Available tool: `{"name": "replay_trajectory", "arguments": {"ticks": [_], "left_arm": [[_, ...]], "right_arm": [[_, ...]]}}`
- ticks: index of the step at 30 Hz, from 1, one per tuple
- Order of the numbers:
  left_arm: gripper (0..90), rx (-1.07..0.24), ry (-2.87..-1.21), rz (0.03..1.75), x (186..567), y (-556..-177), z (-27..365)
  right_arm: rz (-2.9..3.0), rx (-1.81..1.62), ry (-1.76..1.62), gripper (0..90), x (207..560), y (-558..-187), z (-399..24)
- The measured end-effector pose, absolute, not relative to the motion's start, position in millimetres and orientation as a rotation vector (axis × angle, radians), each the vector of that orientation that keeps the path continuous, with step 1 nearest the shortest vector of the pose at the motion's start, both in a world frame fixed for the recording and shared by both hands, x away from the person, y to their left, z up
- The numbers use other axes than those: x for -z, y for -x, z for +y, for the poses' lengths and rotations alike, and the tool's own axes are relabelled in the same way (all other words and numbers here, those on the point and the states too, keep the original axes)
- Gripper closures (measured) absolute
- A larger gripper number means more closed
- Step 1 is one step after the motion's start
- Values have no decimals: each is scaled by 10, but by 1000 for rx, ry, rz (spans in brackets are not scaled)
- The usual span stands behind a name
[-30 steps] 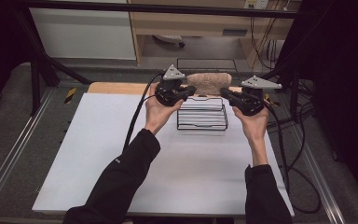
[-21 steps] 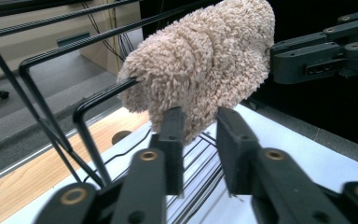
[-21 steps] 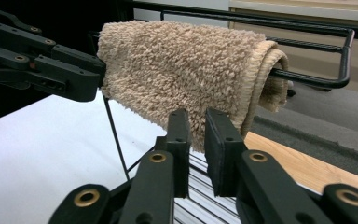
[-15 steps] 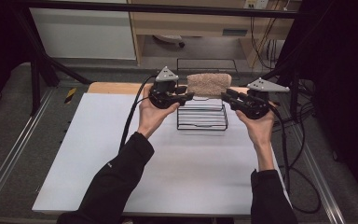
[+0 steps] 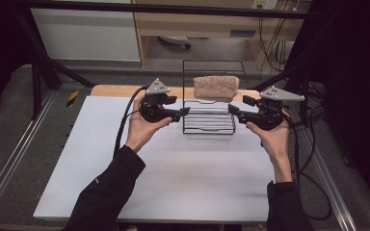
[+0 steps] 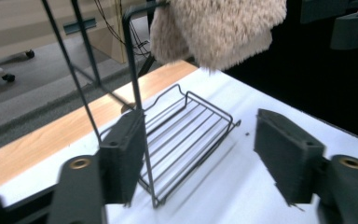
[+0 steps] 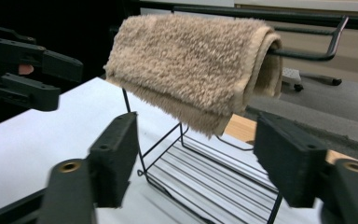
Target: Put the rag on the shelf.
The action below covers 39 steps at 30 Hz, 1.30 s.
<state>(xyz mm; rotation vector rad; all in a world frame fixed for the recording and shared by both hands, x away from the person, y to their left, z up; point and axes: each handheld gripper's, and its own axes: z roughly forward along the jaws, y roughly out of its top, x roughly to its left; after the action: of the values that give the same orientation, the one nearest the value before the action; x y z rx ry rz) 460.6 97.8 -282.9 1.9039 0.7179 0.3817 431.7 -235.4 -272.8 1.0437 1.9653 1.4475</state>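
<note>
1. In the left gripper view the beige towel (image 6: 219, 28) ran off the top edge, so its upper fold and the bar it hung on went unseen.
2. That view's own jaws were cut by the bottom edge, the near upright of the wire rack (image 6: 186, 135) crossing in front of the left one.
3. From the high view the towel (image 5: 216, 87) hid the middle of the rack's (image 5: 209, 122) back frame.
4. In the right gripper view the rack's (image 7: 214, 182) shelf passed behind the jaws and out of the bottom edge.
5. The person's forearms left the high view at the bottom.
</note>
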Motion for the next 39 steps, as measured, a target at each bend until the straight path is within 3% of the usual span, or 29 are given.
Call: {"name": "replay_trajectory", "arguments": {"ticks": [9,18,39], "left_arm": [[189,-401,-1931,750,2985,-4421,1251],[66,-435,-1937,799,3155,-4221,1540],[64,-425,-1973,870,3693,-3874,2133]], "right_arm": [[2013,-1414,-1064,125,2854,-4227,-2350],[2050,-1414,-1086,56,3039,-4150,-2319],[2124,-1390,-1135,6,3555,-3915,-2377]]}}
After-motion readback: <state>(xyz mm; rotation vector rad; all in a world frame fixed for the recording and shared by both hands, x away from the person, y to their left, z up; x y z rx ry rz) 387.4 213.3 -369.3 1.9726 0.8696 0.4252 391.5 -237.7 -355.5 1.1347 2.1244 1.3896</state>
